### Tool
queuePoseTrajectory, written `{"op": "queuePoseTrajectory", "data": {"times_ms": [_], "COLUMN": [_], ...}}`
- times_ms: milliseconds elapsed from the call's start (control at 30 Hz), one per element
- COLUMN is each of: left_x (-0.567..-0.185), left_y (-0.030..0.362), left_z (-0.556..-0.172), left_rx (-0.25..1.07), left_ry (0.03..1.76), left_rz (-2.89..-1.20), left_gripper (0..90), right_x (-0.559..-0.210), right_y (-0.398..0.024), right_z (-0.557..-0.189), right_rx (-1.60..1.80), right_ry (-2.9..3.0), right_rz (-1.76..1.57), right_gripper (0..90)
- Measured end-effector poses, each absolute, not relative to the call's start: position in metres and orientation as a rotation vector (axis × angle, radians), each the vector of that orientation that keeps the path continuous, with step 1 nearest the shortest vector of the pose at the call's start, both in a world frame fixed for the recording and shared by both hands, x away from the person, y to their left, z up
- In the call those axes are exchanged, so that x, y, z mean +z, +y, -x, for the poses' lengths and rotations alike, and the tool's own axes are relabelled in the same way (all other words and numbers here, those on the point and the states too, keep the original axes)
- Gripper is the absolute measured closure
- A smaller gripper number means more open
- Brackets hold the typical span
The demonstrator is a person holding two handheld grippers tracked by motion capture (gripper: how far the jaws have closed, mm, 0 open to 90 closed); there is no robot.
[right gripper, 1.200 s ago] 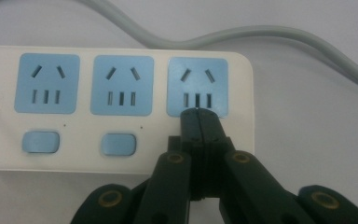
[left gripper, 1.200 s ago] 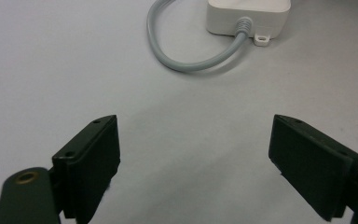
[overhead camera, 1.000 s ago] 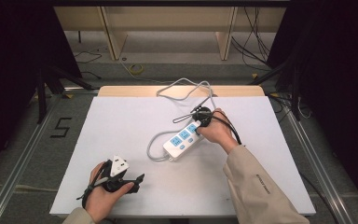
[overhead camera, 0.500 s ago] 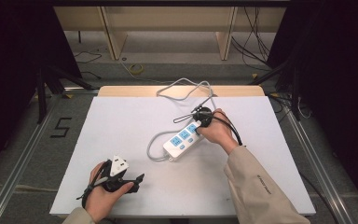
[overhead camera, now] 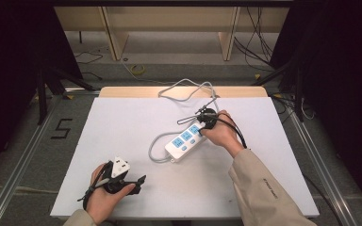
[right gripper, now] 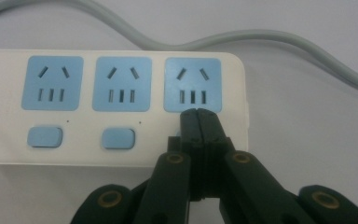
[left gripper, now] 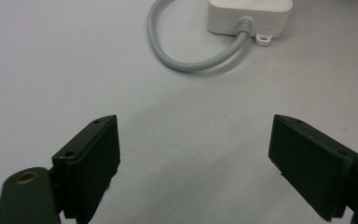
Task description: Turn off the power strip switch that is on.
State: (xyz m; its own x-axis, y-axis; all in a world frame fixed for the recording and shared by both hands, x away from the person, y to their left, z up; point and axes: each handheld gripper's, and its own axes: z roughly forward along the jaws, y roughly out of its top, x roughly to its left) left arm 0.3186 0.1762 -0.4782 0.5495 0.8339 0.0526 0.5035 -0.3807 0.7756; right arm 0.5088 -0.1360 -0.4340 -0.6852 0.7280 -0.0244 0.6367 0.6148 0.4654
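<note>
Leftmost, on the floor beside the desk point(overhead camera: 122, 122), a black "5" marking point(overhead camera: 61, 128) is readable. Nearer the front left corner, the left gripper point(overhead camera: 131, 182) rests low over the bare white surface, released, its jaws spread wide with nothing between them. Ahead of it lies the white power strip point(overhead camera: 185, 140), three blue sockets and blue switches on top, its grey cord point(overhead camera: 156, 149) looping from the near end. At the strip's far end, the right gripper point(right gripper: 198, 122) is clenched, jaws pressed together, tips down on the third switch spot below the last socket. Loose cables point(overhead camera: 259, 33) trail on the floor behind.
</note>
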Motion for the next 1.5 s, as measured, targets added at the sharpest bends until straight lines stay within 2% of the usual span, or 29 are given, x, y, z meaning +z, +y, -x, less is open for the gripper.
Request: {"op": "queuePoseTrajectory", "data": {"times_ms": [1033, 1500], "left_x": [-0.479, -0.478], "left_y": [0.177, 0.178], "left_z": [-0.318, -0.318], "left_rx": [0.579, 0.580], "left_ry": [1.082, 1.082], "left_rz": [-2.052, -2.053], "left_gripper": [16.2, 16.2], "right_x": [-0.425, -0.427], "right_y": [-0.160, -0.175], "right_z": [-0.481, -0.464], "right_rx": [0.730, 0.734], "right_ry": [2.618, 2.607], "right_rz": [-1.126, -1.120], "right_gripper": [89.9, 86.6]}}
